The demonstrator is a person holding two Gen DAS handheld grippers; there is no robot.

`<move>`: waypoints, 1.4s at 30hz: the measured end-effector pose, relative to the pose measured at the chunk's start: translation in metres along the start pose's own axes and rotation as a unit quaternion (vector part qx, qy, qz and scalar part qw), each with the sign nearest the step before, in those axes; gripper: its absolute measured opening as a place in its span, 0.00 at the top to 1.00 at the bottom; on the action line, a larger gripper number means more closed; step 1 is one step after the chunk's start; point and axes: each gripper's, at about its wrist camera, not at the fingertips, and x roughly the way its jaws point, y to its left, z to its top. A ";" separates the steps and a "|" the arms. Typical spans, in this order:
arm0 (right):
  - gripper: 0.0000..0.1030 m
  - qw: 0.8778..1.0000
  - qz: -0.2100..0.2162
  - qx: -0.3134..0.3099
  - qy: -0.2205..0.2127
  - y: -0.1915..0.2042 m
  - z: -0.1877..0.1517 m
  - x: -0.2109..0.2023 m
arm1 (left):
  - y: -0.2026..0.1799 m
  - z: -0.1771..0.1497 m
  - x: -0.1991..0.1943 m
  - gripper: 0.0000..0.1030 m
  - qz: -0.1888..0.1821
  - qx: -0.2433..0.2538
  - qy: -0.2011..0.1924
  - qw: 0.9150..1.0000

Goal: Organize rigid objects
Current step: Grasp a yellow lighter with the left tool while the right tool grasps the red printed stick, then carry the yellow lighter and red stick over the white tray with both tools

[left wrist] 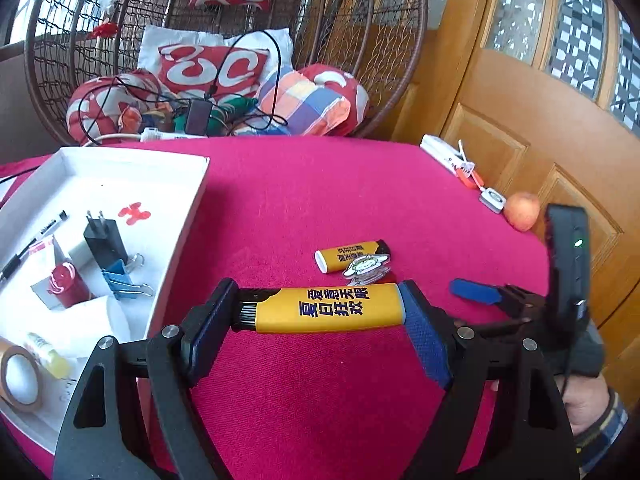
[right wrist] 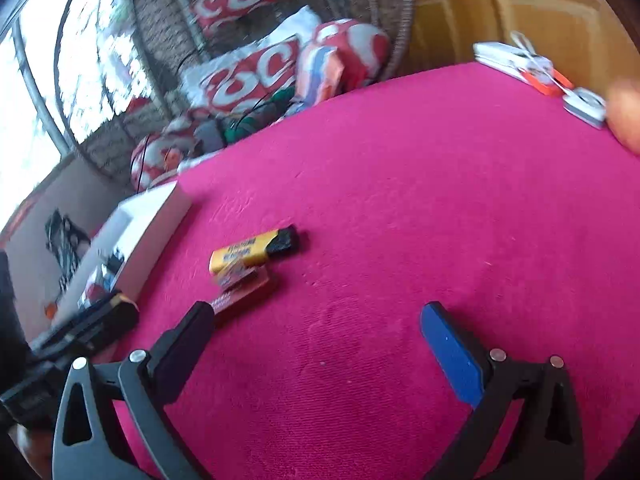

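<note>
**Yellow lighter clamped lengthwise in the left claw above the red tabletop**

A yellow lighter (left wrist: 328, 308) printed with dark blue characters is gripped end to end by the left claw (left wrist: 316, 320): its black striped head is pressed against the black left pad (left wrist: 208, 328), and its base is pressed against the blue right pad (left wrist: 424, 340). The lighter is held level, across the view, above the magenta cloth of the tabletop (left wrist: 360, 184), just to the right of the white tray (left wrist: 180, 240).

Inside the tray, a black plug adapter (left wrist: 102, 240), a blue binder clip (left wrist: 120, 280), a small red cylinder (left wrist: 66, 286), a black pen (left wrist: 32, 242), a small yellow bottle (left wrist: 48, 354) and a roll of brown tape (left wrist: 18, 376) are seen.

A second yellow lighter (left wrist: 352, 254) is left lying on the cloth beyond the held one, with a flat cartoon-figure charm (left wrist: 366, 268) touching its near side. In the right wrist view the same second lighter (right wrist: 252, 250) is seen blurred, with a reddish flat item just in front of it.

The right claw (right wrist: 316, 336) is held open over bare cloth, nothing between its pads; in the left wrist view it (left wrist: 478, 292) appears at the right, carried by a hand (left wrist: 588, 404) in a plaid sleeve.

At the far right edge of the tabletop, a white box (left wrist: 440, 150), an orange-handled item (left wrist: 472, 176), a small grey and white device (left wrist: 493, 199) and an apple (left wrist: 521, 211) are lined up. Behind the tabletop, a wicker hanging chair (left wrist: 360, 20) filled with red and white cushions is seen beside a wooden door (left wrist: 520, 120).
</note>
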 end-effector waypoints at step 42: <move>0.21 0.979 0.020 -0.067 -0.193 0.062 -0.001 -0.111 | 0.009 0.008 -0.092 0.21 0.048 0.019 -0.117 0.992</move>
